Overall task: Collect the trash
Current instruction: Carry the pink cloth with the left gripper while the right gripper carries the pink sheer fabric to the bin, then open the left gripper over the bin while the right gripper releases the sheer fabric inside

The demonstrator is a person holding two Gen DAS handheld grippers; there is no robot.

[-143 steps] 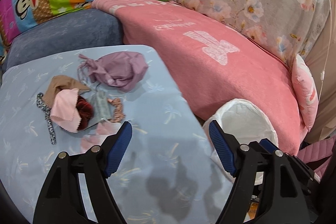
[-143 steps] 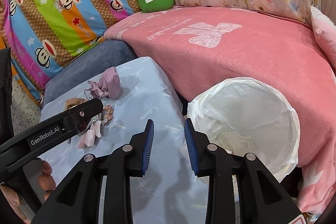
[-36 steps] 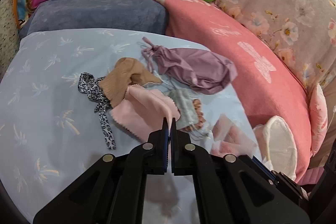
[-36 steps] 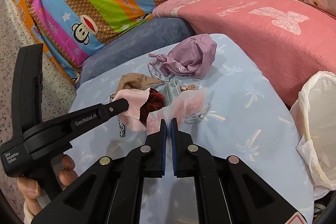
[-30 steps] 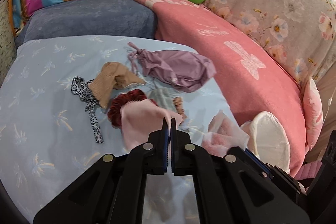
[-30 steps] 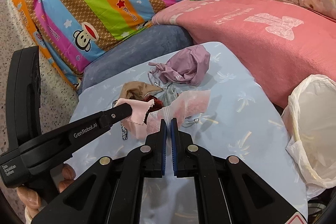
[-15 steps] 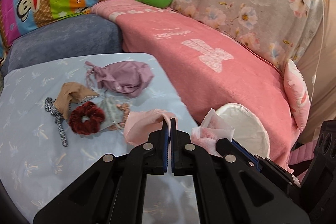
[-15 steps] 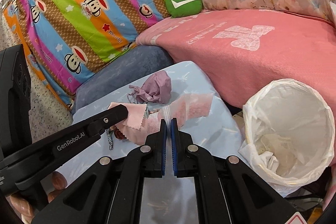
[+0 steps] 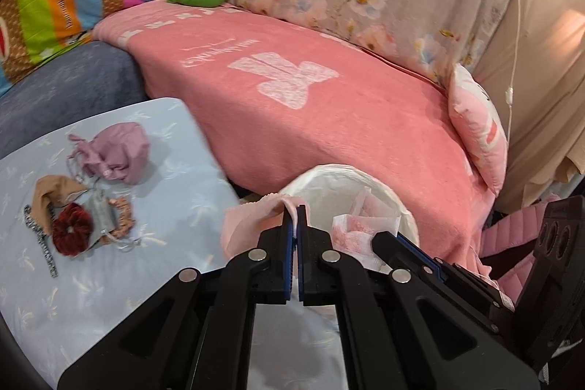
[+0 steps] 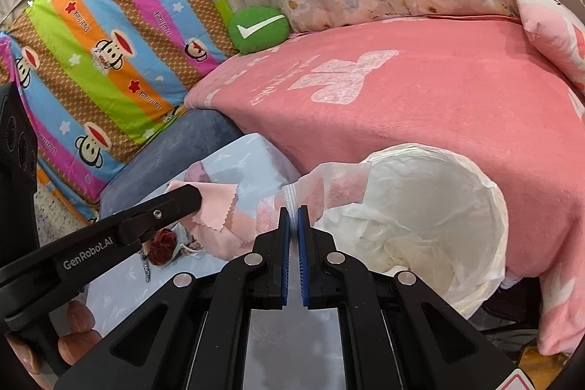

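Pink cloth (image 9: 252,225) pinched in the left gripper (image 9: 294,225), wrapper (image 10: 329,185) clamped in the right gripper (image 10: 293,225), both near the bin (image 10: 457,178) at lower right, ready to drop.

Your left gripper (image 9: 294,212) is clamped on a pink cloth (image 9: 252,225), which droops to the left of the pads over the edge of the pale blue table (image 9: 175,207). Just beyond the tips sits the white-lined bin (image 9: 329,185). Your right gripper (image 9: 369,240) reaches in from the right with a crumpled pink-and-white wrapper (image 9: 360,225), apparently over the bin's mouth. On the table lie a red scrunchie (image 9: 71,232) and a purple pouch (image 9: 120,152).
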